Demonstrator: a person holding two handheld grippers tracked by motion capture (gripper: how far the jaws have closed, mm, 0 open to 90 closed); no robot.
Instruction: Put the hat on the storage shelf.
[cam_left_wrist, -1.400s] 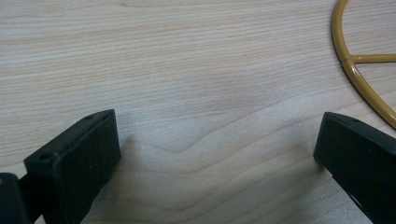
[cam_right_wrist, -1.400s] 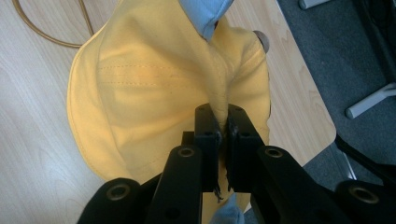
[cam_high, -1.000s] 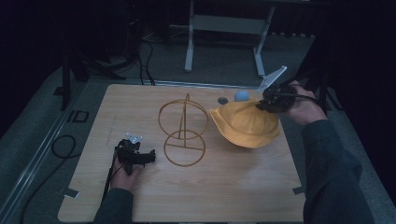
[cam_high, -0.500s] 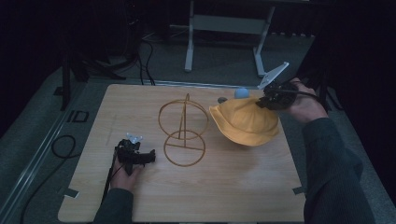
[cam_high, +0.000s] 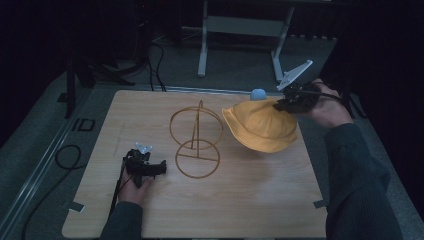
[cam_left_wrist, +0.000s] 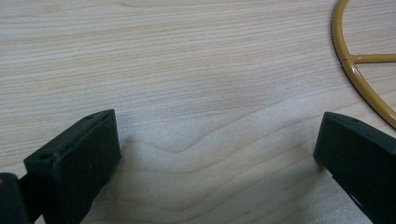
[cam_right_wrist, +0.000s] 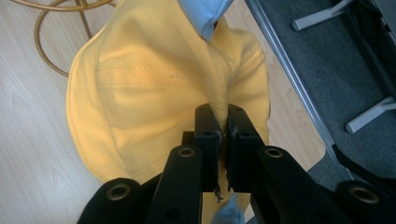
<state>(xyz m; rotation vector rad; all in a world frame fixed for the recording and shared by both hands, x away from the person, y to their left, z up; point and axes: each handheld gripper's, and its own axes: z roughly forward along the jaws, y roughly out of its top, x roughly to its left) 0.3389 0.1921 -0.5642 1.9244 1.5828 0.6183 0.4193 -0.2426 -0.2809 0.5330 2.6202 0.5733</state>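
Soft yellow hat (cam_high: 262, 127) pinched in closed right claw (cam_high: 289, 103), left claw (cam_left_wrist: 215, 154) open near thin round wire stand (cam_high: 196, 140).

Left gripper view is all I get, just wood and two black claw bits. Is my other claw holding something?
Observer: Yes. The right claw is shut on a fold of the soft yellow fabric bucket hat.
Operator: Is the hat lying flat?
Observer: No, its pinched side is lifted; the far side droops to the light wooden table.
Operator: What's the gold curve I see?
Observer: It's the base ring of a gold wire hat stand, standing between the hat and your open left claw.
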